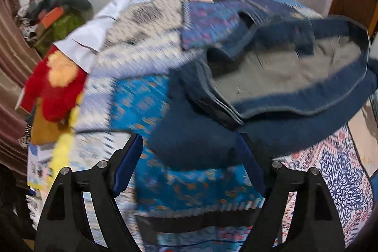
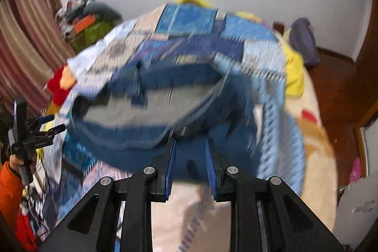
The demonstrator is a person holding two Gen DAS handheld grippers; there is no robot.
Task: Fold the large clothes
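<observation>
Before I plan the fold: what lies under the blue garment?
Under the blue garment the patchwork quilt shows on all sides; the right tongs grip its near edge. Its grey lining faces up. What the quilt carries beneath the garment is covered.

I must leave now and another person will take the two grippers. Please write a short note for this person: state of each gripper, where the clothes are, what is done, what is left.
Left gripper: jaws wide open, with the edge of the blue denim garment between them; the pads do not seem to press it.
Right gripper: jaws nearly closed, pinching the same garment at its near edge.
Garment: lifted and bunched over the patchwork bedspread, its grey lining facing up. The pictures are blurred by motion.
Done: picked up only; no neat fold visible.
Left: spread it flat on the bed, then fold it.
</observation>
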